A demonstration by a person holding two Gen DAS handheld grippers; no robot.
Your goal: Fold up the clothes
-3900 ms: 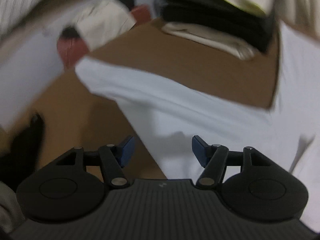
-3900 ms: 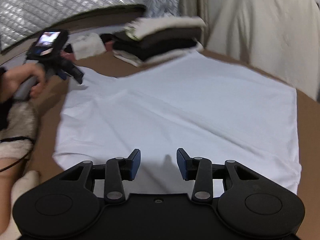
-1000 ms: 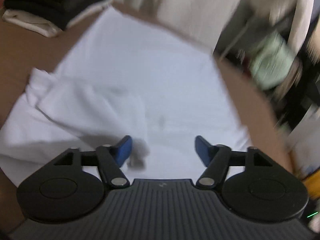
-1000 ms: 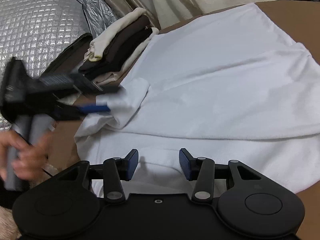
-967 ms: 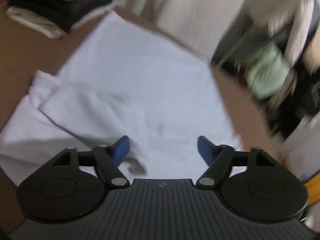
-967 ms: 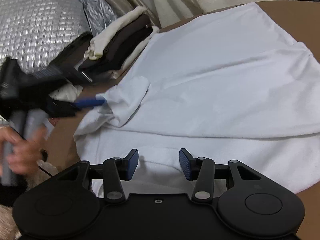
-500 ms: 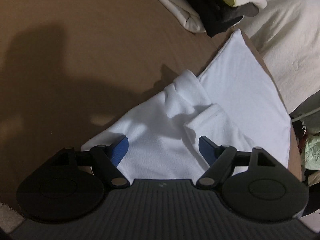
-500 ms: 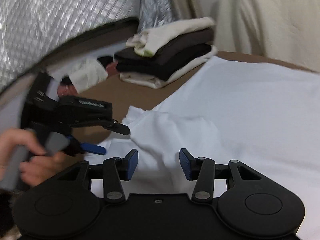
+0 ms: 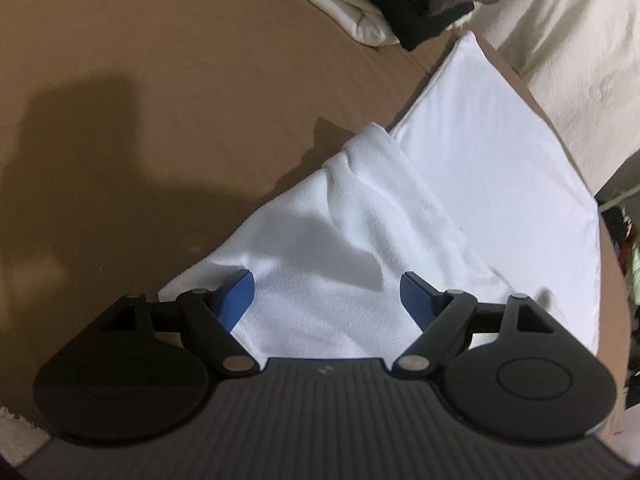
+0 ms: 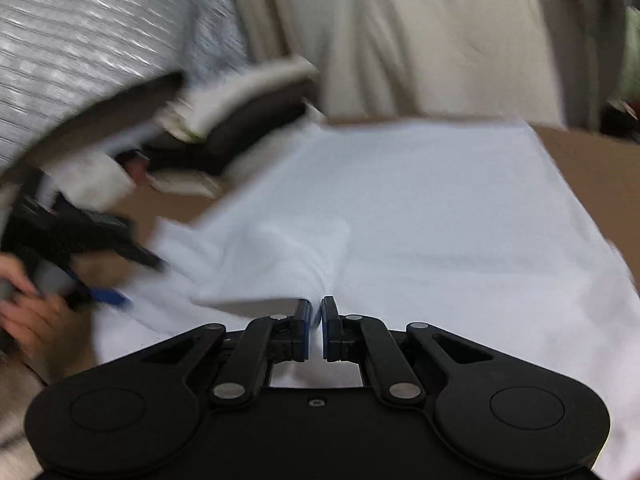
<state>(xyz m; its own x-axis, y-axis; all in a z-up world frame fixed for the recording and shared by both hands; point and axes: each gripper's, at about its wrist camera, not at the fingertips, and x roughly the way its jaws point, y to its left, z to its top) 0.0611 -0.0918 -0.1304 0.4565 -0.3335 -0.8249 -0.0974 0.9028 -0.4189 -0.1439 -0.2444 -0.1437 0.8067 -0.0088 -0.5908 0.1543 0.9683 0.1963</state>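
Observation:
A white T-shirt (image 9: pixel 472 184) lies spread on a brown surface (image 9: pixel 160 100), one sleeve folded in over its body. My left gripper (image 9: pixel 326 292) is open and hangs just above the shirt's near corner, its blue pads on either side of the cloth edge. In the right wrist view the shirt (image 10: pixel 420 208) fills the middle. My right gripper (image 10: pixel 316 312) is shut on a pinched fold of the shirt near its lower edge. The left gripper (image 10: pixel 100 276) shows blurred at the left of that view, held in a hand.
A stack of folded clothes, cream and dark, (image 9: pixel 400 4) sits at the far edge of the surface; it also shows in the right wrist view (image 10: pixel 240 120). A cream cloth-covered object (image 10: pixel 420 32) stands behind. A quilted silver cover (image 10: pixel 80 40) is at the back left.
My right gripper has closed on a fold of the shirt and the view is swinging. My left gripper has stayed open and moved slightly closer over the shirt's corner.

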